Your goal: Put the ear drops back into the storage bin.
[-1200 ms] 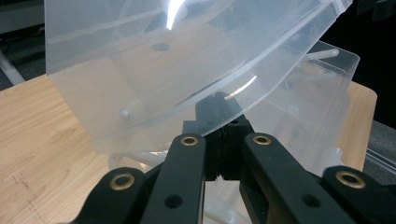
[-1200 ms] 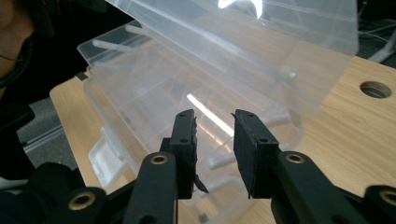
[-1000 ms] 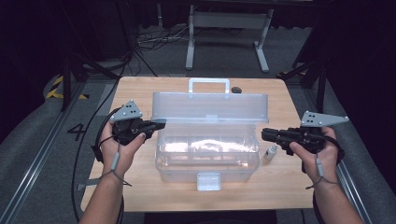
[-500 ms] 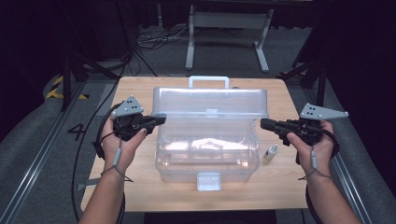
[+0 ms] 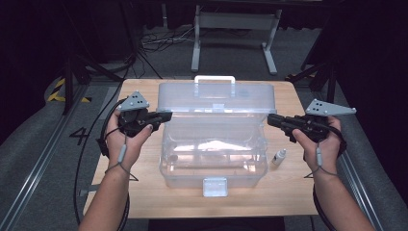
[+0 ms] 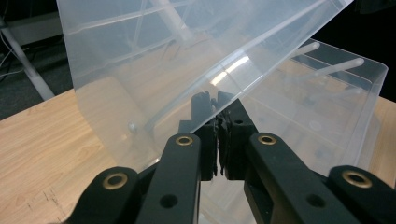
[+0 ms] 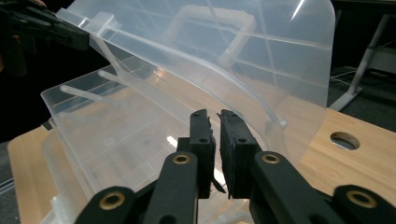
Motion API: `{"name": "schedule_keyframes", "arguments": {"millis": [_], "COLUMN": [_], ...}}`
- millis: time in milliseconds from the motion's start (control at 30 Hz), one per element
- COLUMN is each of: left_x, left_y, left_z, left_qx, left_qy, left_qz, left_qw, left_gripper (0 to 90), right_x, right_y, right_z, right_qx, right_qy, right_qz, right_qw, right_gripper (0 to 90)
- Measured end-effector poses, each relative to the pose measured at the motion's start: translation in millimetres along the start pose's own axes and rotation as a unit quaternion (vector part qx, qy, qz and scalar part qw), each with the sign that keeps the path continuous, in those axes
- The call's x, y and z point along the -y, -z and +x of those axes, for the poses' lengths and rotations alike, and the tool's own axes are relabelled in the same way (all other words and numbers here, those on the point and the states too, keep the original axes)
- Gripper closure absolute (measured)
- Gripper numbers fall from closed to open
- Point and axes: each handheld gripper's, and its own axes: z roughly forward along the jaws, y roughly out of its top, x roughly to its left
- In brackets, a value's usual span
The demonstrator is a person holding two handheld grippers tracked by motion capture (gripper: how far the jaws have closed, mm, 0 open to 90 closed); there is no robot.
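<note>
Both grippers, left gripper [image 5: 163, 115] and right gripper [image 5: 273, 119], are pinching the lid [image 5: 217, 98] edges of the clear box [image 5: 214, 161] sitting mid-desk [image 5: 144, 192], jaws nearly closed; the 2 sides should be moving evenly.

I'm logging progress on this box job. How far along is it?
Done: the latch is undone and the lid is raised off the clear box. In hand: the left gripper and right gripper pinch its side edges, lid half raised. Left: finishing the swing.

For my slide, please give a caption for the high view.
Two hand-held grippers, left gripper and right gripper, hold the clear box's lid half open.
</note>
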Motion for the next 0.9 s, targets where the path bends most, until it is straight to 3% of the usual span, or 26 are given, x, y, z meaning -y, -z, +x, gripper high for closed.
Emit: {"name": "schedule_keyframes", "arguments": {"millis": [433, 533, 900], "left_x": [-10.1, -11.9, -16.8], "left_y": [-4.7, -5.2, -7.2], "left_z": [7.2, 8.4, 10.3], "left_qx": [-0.011, -0.014, -0.017], "left_qy": [0.002, 0.001, 0.002], "left_qz": [-0.001, 0.001, 0.004], "left_qw": [0.9999, 0.9999, 0.9998], "left_gripper": [85.7, 85.6, 85.1], "right_x": [-0.7, 0.8, -1.7], "right_y": [-0.1, 3.6, 13.4], "right_z": [4.0, 6.0, 2.6], "right_qx": [0.012, 0.023, 0.058], "right_qy": [0.008, 0.015, 0.022], "right_qz": [0.004, 0.002, -0.03], "right_qw": [0.9999, 0.9996, 0.9976], "right_gripper": [67.7, 65.0, 53.7]}}
